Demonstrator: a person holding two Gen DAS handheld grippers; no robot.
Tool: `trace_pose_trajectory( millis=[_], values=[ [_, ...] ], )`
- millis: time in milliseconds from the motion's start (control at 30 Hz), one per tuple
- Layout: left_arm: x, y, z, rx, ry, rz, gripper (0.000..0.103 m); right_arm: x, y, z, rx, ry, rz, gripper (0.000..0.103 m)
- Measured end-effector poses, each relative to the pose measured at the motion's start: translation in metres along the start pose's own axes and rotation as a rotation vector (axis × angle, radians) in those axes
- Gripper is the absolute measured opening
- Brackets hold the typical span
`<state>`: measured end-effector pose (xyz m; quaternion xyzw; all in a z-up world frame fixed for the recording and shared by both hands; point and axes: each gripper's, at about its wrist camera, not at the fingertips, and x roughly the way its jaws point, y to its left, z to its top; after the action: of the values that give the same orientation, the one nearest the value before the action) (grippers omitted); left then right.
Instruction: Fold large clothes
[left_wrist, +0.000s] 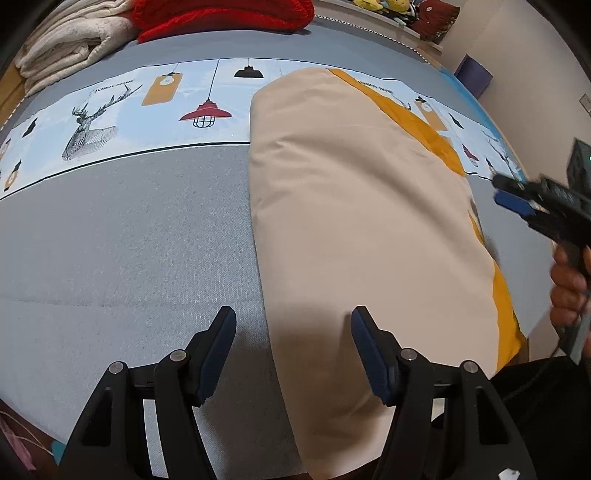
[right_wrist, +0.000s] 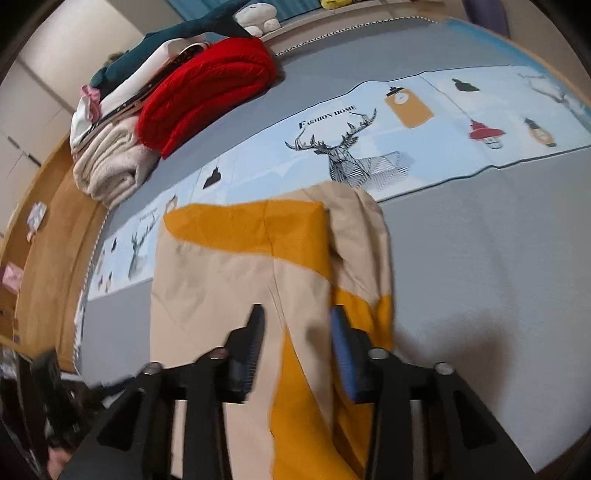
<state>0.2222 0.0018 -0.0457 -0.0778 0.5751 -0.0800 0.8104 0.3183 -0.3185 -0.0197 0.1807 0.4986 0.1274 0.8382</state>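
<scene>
A large beige and mustard-yellow garment (left_wrist: 354, 206) lies folded into a long strip on the grey bed (left_wrist: 122, 236). My left gripper (left_wrist: 293, 325) is open and empty, hovering over the garment's near left edge. My right gripper (right_wrist: 297, 317) is open above the garment (right_wrist: 236, 273), with cloth lying between its fingers but not pinched. The right gripper also shows at the far right of the left wrist view (left_wrist: 517, 199), beside the garment's right edge.
A printed deer-and-lamp band (left_wrist: 110, 118) crosses the bed. Folded cream blankets (left_wrist: 70, 40) and a red blanket (left_wrist: 221, 18) are stacked at the far end; they also show in the right wrist view (right_wrist: 207, 88). A wooden bed frame (right_wrist: 51, 206) runs along the left.
</scene>
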Motion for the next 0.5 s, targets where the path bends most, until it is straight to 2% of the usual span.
trace_pose_trajectory(
  millis=[67,200,333,400,433,500],
  values=[
    [0.001,0.003,0.001,-0.007,0.005,-0.001,0.061,0.016,0.001,0.012,0.01,-0.003,-0.01,0.049],
    [0.002,0.009,0.001,-0.019,0.013,0.003,0.061,0.049,-0.008,0.034,0.069,0.014,-0.036,0.049],
    [0.002,0.016,0.001,-0.04,0.022,-0.008,0.061,0.074,-0.023,0.047,0.14,0.046,-0.017,0.048],
    [0.002,0.018,0.003,-0.049,0.025,-0.016,0.061,0.075,-0.022,0.051,0.137,0.027,-0.004,0.023],
    [0.002,0.018,0.003,-0.052,0.025,-0.019,0.061,0.072,-0.02,0.053,0.122,0.011,0.006,0.003],
    [0.002,0.016,0.004,-0.054,0.024,-0.031,0.061,0.062,-0.014,0.056,0.084,-0.048,0.01,0.002]
  ],
)
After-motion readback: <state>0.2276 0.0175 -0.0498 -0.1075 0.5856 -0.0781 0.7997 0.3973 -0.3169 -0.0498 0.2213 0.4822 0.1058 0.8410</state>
